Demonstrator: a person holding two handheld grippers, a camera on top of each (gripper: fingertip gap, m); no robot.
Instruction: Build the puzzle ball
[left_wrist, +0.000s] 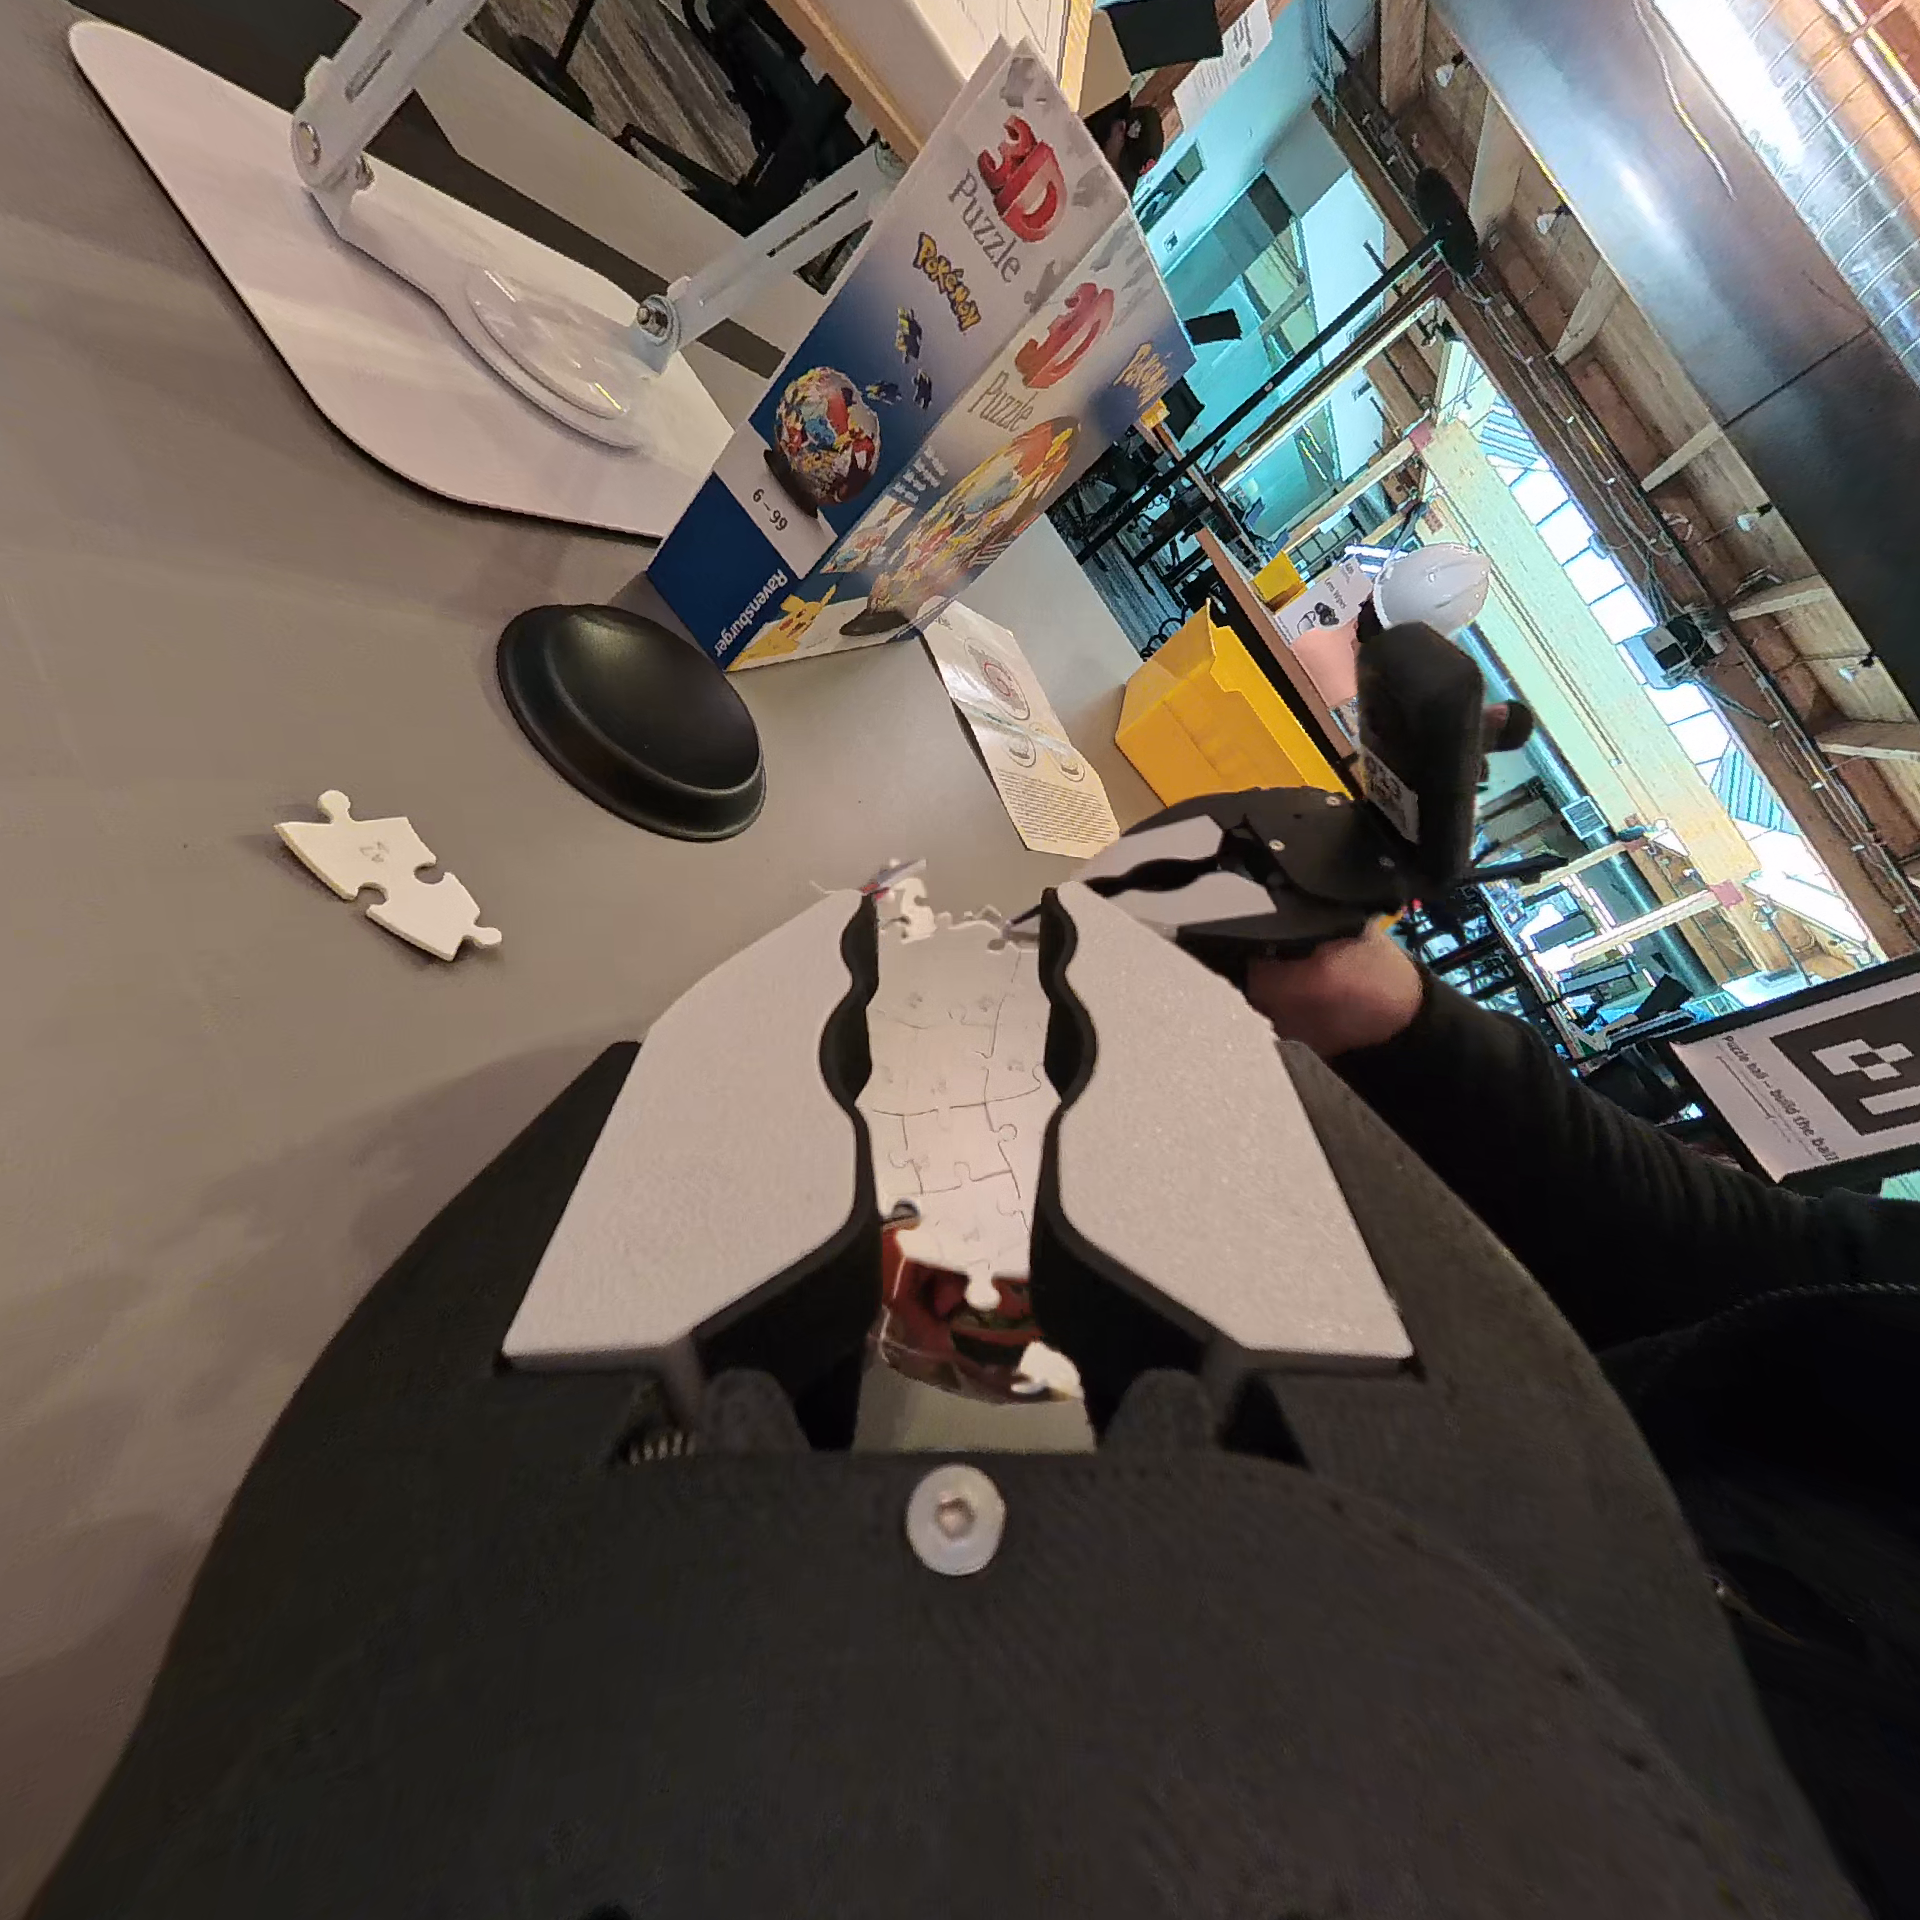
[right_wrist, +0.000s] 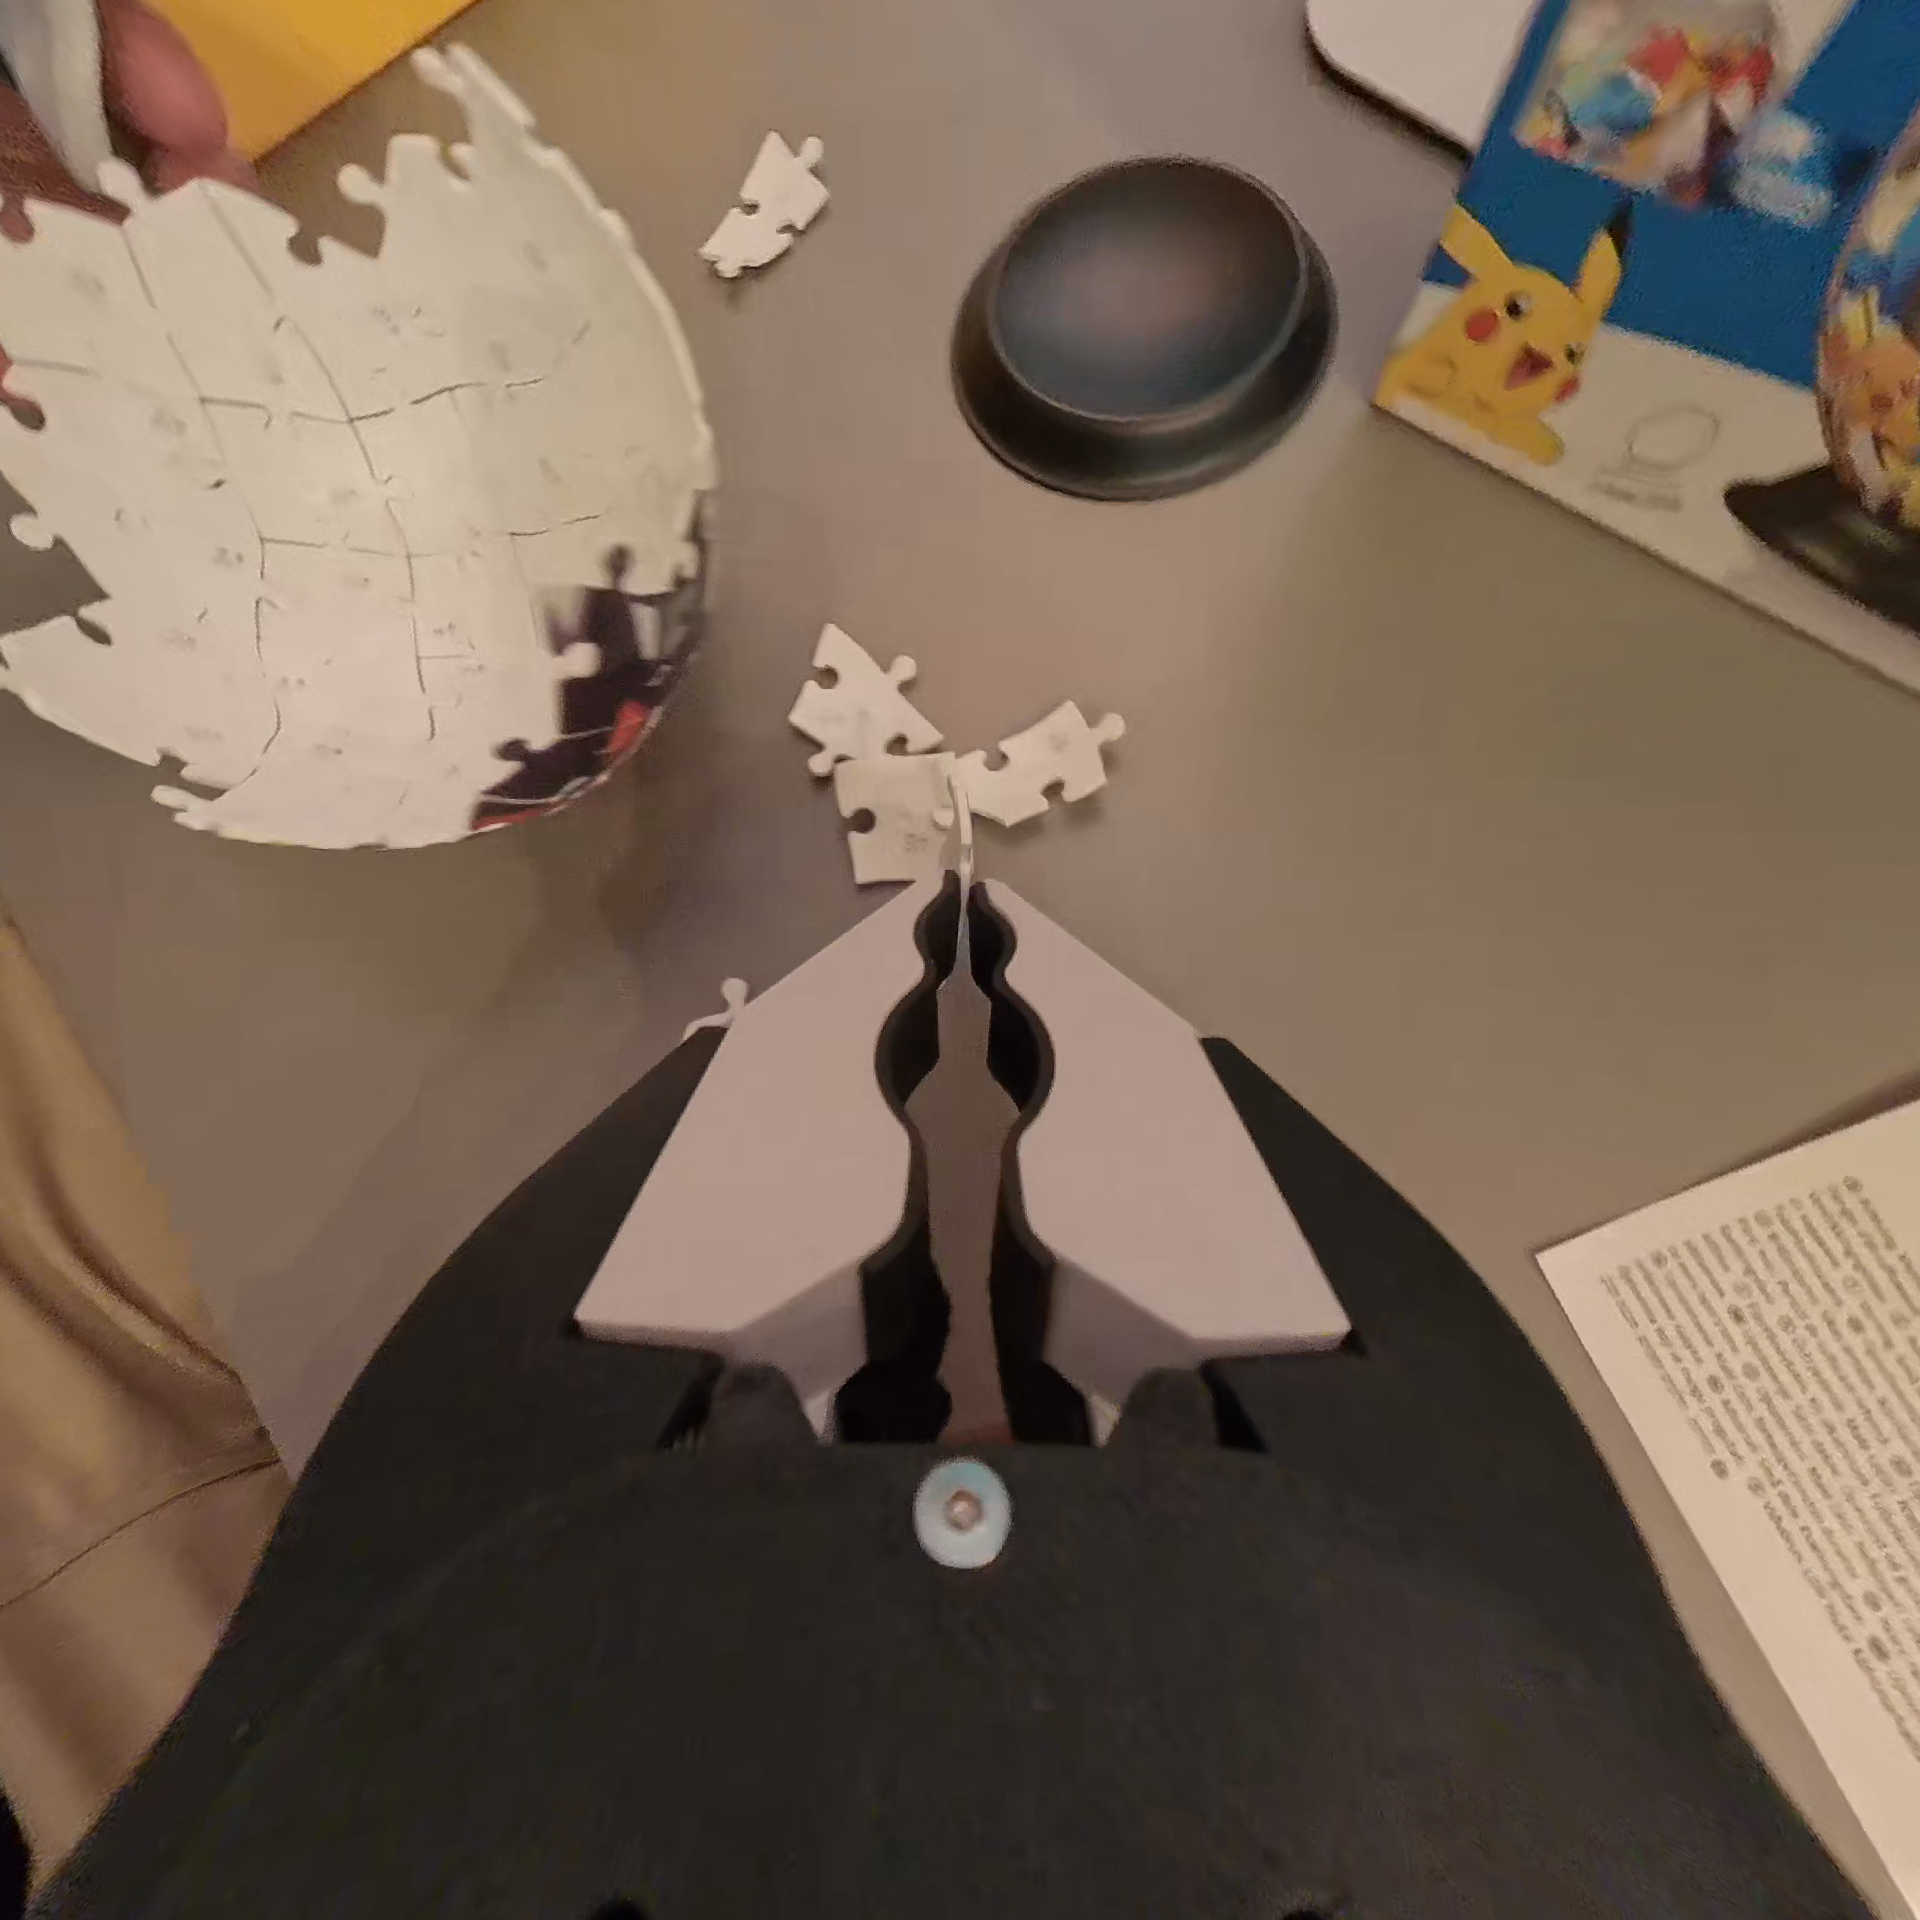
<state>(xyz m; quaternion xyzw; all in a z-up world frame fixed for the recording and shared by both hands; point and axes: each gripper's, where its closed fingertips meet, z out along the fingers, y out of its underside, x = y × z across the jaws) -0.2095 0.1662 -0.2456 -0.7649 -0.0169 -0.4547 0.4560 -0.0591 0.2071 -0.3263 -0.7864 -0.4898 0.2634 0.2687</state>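
My left gripper (left_wrist: 956, 914) is shut on the partly built puzzle ball (left_wrist: 956, 1060). The ball's white inner shell fills the gap between the two pads, and a printed patch shows near the finger roots. The same ball shows in the right wrist view (right_wrist: 312, 468) at the upper left, above the table. My right gripper (right_wrist: 961, 891) is shut on a thin white puzzle piece (right_wrist: 961, 831) held edge-on at the fingertips. It hovers just above three loose white pieces (right_wrist: 894, 821). The right gripper also shows in the left wrist view (left_wrist: 1101, 881), close beside the ball's rim.
A loose piece (left_wrist: 384, 873) lies near the black round stand (left_wrist: 634, 717), which also shows in the right wrist view (right_wrist: 1143, 322). The puzzle box (right_wrist: 1662, 260) stands behind it. A leaflet (right_wrist: 1766, 1455) lies at the right, a white lamp base (left_wrist: 364, 291) at the back, and a yellow bin (left_wrist: 1216, 717) off the table. About 20 cm separates my left fingertips from my right.
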